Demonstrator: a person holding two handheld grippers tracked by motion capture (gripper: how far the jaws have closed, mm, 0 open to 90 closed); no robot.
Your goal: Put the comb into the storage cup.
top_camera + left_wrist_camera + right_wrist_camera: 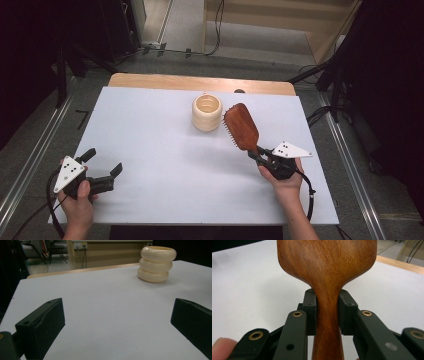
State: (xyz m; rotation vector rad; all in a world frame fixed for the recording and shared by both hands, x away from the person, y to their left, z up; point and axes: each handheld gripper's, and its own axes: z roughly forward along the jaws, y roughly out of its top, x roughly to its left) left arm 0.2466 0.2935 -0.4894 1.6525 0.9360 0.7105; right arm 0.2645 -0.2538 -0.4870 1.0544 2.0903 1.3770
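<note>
A wooden hairbrush (241, 127) with a reddish-brown back is held above the white table, its head near a cream ribbed cup (207, 112). My right gripper (257, 152) is shut on the brush's handle (327, 315); the pads (312, 312) press both sides of the neck just below the head. Bristles show along the brush's left edge in the high view. My left gripper (103, 162) rests at the table's near left, open with nothing between its jaws. From the left gripper view the cream cup (156, 264) stands far off at the upper right.
The white table top (165, 160) lies on a wooden board whose far edge (200, 81) shows behind it. Dark stands and cables (325, 105) flank the table on the floor. Metal rails (30, 165) run along both sides.
</note>
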